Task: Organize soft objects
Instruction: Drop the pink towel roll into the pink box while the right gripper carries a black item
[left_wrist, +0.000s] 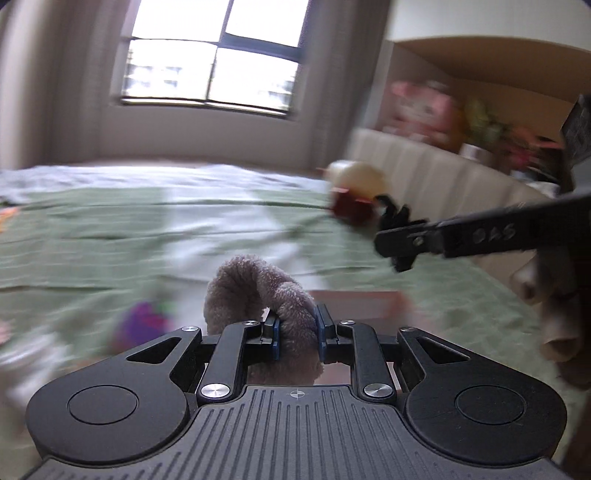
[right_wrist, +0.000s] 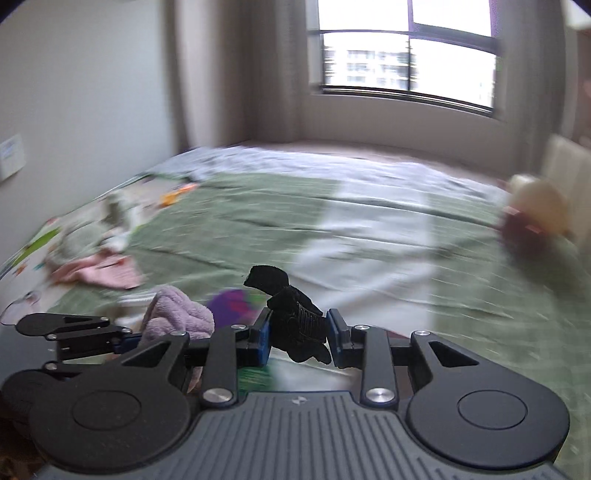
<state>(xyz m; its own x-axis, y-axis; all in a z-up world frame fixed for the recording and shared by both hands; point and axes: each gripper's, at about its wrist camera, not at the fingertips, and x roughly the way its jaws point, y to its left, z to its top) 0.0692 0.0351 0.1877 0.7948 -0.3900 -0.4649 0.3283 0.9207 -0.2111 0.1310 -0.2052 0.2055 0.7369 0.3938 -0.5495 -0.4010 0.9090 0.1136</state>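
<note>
My left gripper (left_wrist: 298, 330) is shut on a fuzzy mauve cloth (left_wrist: 258, 286), held above the green bed cover (left_wrist: 110, 229). The cloth (right_wrist: 173, 314) and the left gripper (right_wrist: 125, 341) also show at the lower left of the right wrist view. My right gripper (right_wrist: 298, 338) is shut on a black knitted item (right_wrist: 295, 314), held above the bed. The right gripper also shows from the side in the left wrist view (left_wrist: 397, 225). A purple soft item (right_wrist: 232, 302) lies on the bed below both grippers; it also shows in the left wrist view (left_wrist: 142, 321).
A cream and red plush toy (left_wrist: 354, 192) sits by the padded headboard (left_wrist: 443, 173). A pink cloth (right_wrist: 107, 273) and other small items lie at the bed's left side. A shelf with toys (left_wrist: 424, 107) is behind the headboard. A window (right_wrist: 406, 51) is ahead.
</note>
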